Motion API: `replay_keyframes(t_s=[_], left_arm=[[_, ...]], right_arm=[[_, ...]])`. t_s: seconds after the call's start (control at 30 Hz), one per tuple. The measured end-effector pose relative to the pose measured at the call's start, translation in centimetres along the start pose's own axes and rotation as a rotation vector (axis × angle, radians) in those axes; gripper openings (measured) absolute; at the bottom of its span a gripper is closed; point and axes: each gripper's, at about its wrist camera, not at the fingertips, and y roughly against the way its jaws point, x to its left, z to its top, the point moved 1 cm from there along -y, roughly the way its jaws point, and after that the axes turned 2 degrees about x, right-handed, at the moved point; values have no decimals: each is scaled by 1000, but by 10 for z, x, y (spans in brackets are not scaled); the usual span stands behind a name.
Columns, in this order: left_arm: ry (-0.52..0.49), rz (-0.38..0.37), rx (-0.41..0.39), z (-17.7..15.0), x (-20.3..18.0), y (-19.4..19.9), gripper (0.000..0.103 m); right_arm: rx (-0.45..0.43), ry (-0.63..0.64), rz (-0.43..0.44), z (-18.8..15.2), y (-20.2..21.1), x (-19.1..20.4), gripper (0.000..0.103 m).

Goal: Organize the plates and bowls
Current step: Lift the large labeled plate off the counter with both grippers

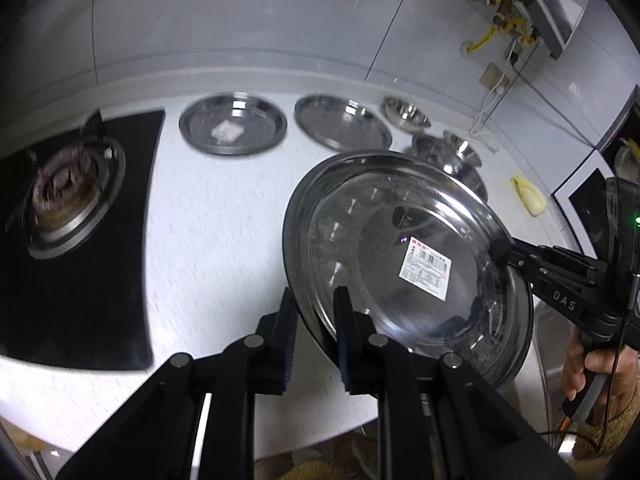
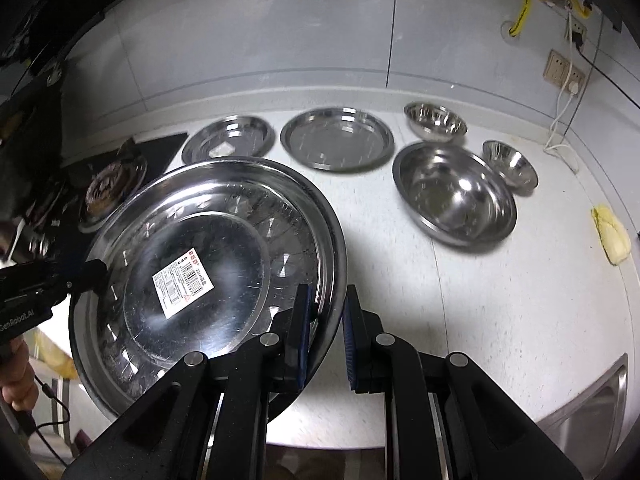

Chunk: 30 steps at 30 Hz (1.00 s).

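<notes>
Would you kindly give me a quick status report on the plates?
Left hand-held gripper and right hand-held gripper both clamp the big labelled plate's rim, lifted. Two plates and three bowls wait on the counter. Nothing blocking.

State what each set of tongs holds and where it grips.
Both hold the large round stainless-steel plate with the white label: left tongs and right tongs each pinch its rim, on opposite sides.
</notes>
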Motion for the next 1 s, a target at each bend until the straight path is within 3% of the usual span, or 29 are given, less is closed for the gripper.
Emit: replay_keyframes(t_s=[0.23, 0.5, 0.7, 1.0], left_arm=[[73, 34, 80, -32, -9, -44, 17], [100, 96, 126, -45, -15, -72, 16], [123, 107, 154, -51, -12, -77, 16], [109, 141, 121, -36, -6, -66, 16]], right_arm=[[95, 65, 60, -33, -41, -22, 14], [147, 96, 99, -46, -66, -37, 14], [181, 117, 125, -51, -72, -37, 14], [207, 142, 156, -45, -72, -42, 15]])
